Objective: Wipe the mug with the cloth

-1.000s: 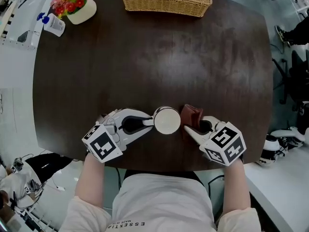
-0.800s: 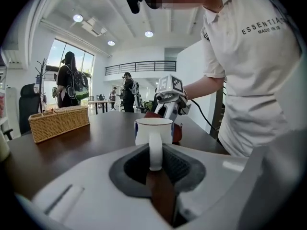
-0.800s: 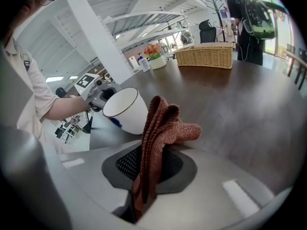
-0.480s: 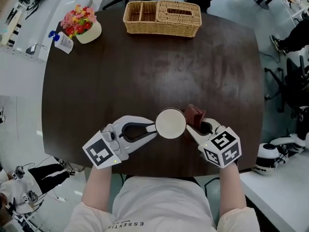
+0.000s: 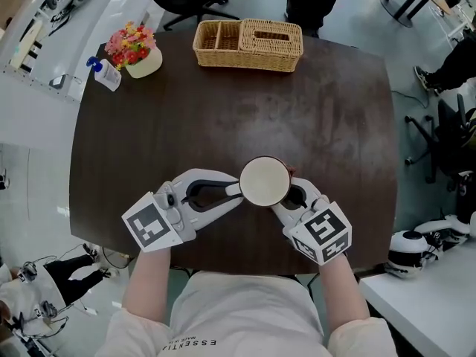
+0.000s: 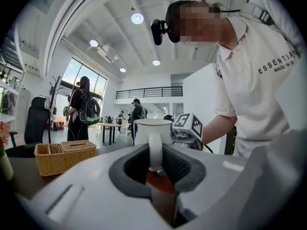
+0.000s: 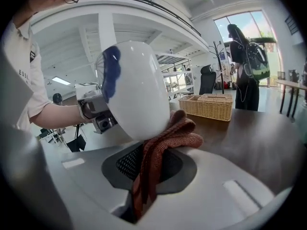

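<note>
two claws meet at the mug, which appears to be held just above the near part of the counter, its round mouth facing up in the head view. the left claw is clenched on the mug's handle, the loop pinched between its ribbed pads. the right claw is clamped on the cloth, whose bunched end presses against the mug's lower side. the mug looks like glazed ceramic: stiff, smooth, likely slippery and breakable, with some weight, so the handle seems the surest hold. it is white and rounded, with a dark blue patch on one side. the cloth is a soft rust-red knit, limp beyond the pinch, so it should mould to the curve.
</note>
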The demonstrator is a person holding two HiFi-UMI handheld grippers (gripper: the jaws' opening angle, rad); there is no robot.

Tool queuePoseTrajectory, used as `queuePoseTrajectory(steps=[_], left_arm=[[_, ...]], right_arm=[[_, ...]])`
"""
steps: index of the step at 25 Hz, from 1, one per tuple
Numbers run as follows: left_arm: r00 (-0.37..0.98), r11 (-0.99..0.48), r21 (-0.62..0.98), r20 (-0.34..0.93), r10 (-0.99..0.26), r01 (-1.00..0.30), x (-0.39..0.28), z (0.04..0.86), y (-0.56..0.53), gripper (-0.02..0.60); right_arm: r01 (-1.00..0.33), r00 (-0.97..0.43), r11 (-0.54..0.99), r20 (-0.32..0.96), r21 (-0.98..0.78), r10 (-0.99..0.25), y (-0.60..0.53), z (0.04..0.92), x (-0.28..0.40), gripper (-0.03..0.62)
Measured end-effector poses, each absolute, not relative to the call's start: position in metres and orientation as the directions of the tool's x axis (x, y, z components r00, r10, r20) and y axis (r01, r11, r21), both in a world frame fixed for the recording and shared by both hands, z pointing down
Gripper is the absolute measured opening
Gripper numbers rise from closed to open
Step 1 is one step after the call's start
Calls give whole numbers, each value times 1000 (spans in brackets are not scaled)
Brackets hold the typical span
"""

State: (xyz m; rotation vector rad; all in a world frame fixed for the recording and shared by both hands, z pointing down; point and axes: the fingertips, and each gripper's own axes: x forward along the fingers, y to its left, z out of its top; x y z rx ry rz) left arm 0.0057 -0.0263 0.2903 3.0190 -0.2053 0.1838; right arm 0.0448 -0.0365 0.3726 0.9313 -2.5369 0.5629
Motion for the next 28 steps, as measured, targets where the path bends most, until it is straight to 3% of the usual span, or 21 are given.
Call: queuePoseTrajectory(steps=[15, 20, 28], left_arm=[[983, -987, 90, 141, -121, -135, 5, 301, -16, 72], [983, -995, -82, 169, -77, -64, -2, 306, -9, 72], [969, -993, -21, 216, -117, -116, -4, 360, -4, 72]], right_arm=[[-546, -793, 778, 491, -311, -360, 9, 388, 21, 80], [-675, -688, 681, 576, -283, -442, 1, 400, 62, 80], [-808, -542, 545, 646, -225, -537, -21, 425, 99, 80]])
